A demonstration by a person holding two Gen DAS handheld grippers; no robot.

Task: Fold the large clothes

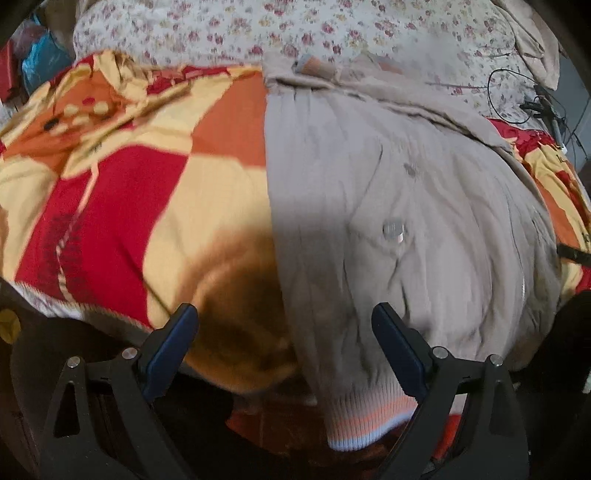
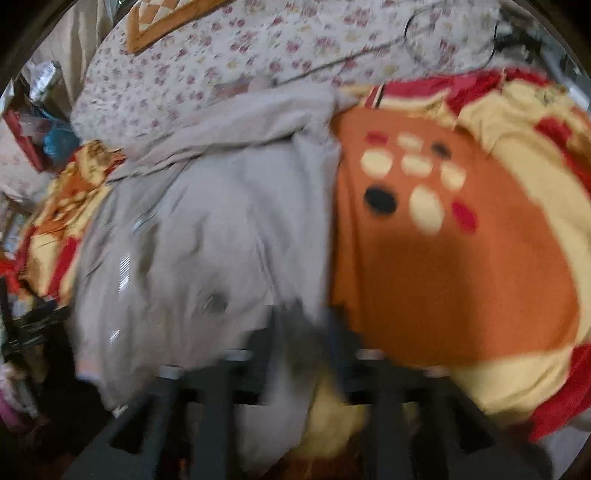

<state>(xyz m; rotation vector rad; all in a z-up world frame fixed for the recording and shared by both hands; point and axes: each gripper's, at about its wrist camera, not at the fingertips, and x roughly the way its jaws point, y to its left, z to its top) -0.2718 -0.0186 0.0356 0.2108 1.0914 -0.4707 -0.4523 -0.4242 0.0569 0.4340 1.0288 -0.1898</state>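
Gripping jacket (image 2: 207, 258) hem: right gripper (image 2: 306, 332) blurred, grip unclear; left gripper (image 1: 284, 325) spread, must pinch ribbed corner next.

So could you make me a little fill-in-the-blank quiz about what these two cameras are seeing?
1. The grey jacket lies on a red, orange and ____ blanket.
2. Its ribbed cuff has an ____ stripe.
3. The left gripper has its fingers ____.
4. Behind the jacket lies a ____-patterned sheet.

Missing words: yellow; orange; open; flower
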